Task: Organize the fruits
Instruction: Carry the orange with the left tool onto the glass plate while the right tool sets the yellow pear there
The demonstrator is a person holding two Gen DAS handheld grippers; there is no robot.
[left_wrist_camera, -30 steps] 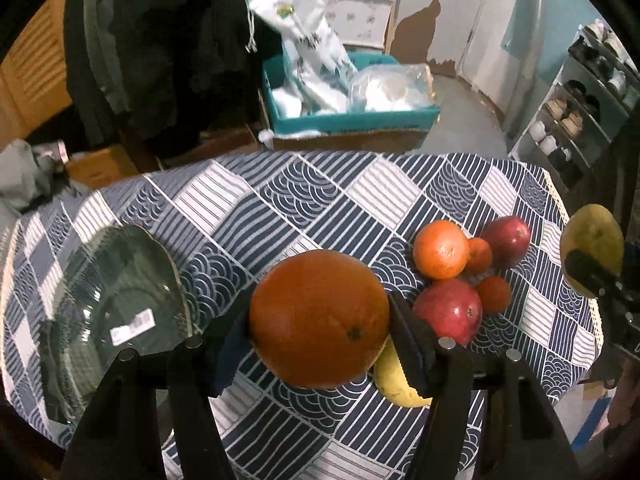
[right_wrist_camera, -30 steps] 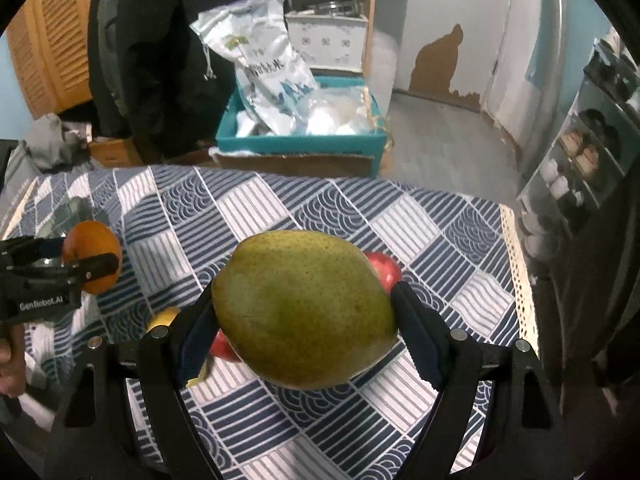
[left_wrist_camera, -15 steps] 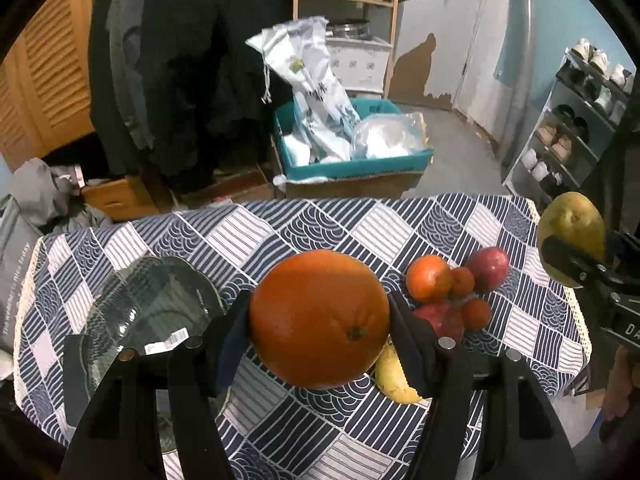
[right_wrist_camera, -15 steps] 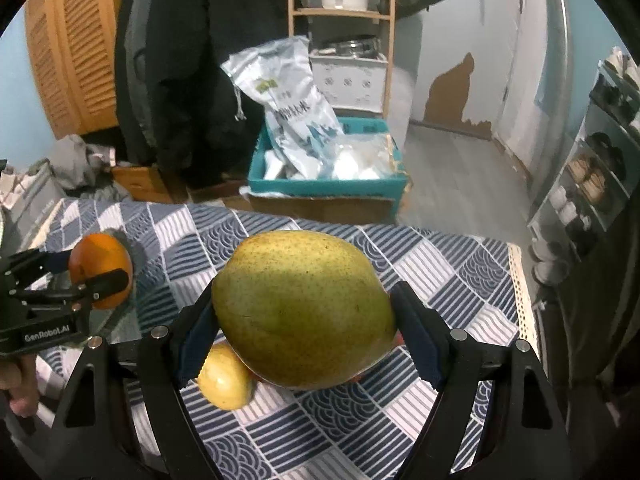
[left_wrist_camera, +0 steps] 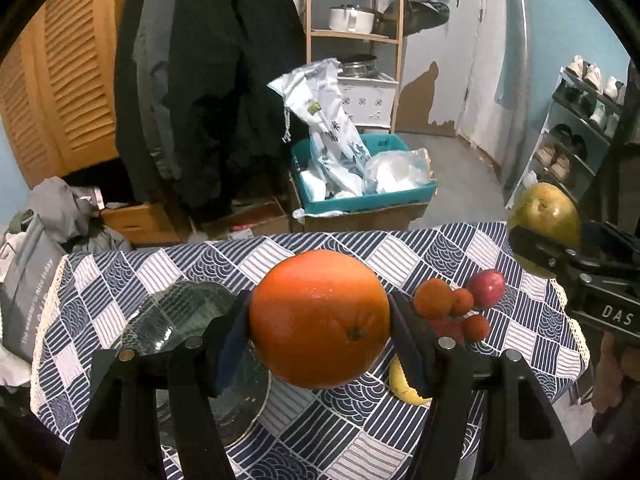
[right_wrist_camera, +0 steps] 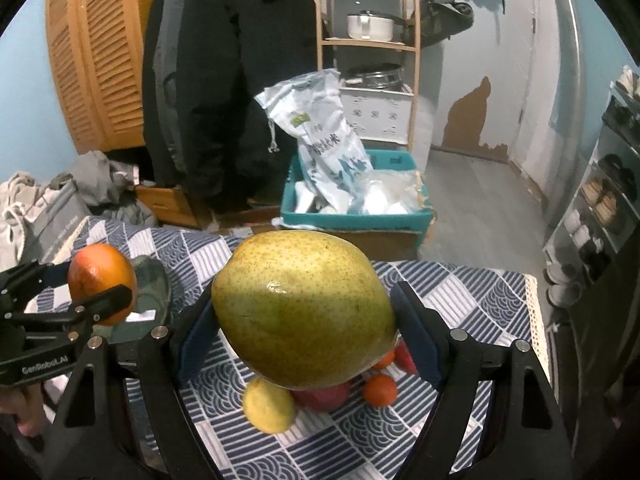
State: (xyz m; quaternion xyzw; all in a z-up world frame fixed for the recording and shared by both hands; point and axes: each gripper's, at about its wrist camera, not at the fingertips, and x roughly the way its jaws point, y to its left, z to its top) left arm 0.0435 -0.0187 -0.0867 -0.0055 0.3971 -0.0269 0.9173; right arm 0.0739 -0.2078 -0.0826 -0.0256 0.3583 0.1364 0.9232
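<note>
My left gripper (left_wrist_camera: 320, 320) is shut on a large orange (left_wrist_camera: 320, 318) and holds it high above the table; it also shows in the right wrist view (right_wrist_camera: 100, 284). My right gripper (right_wrist_camera: 306, 314) is shut on a green-yellow mango (right_wrist_camera: 304, 308), also held high; the mango shows at the right of the left wrist view (left_wrist_camera: 544, 212). A glass plate (left_wrist_camera: 180, 320) lies on the table's left. A cluster of small oranges (left_wrist_camera: 434, 298), a red apple (left_wrist_camera: 486, 288) and a yellow lemon (right_wrist_camera: 268, 406) lies on the table's right.
The round table carries a blue-and-white patterned cloth (left_wrist_camera: 320, 252). Behind it stand a teal box with bags (left_wrist_camera: 360, 184), hanging dark coats (left_wrist_camera: 224, 80), a wooden shelf (left_wrist_camera: 352, 20) and a shoe rack (left_wrist_camera: 580, 128) at the right.
Both grippers have risen and pulled back from the table with their fruit; the table and the fruit cluster look smaller and farther away.
</note>
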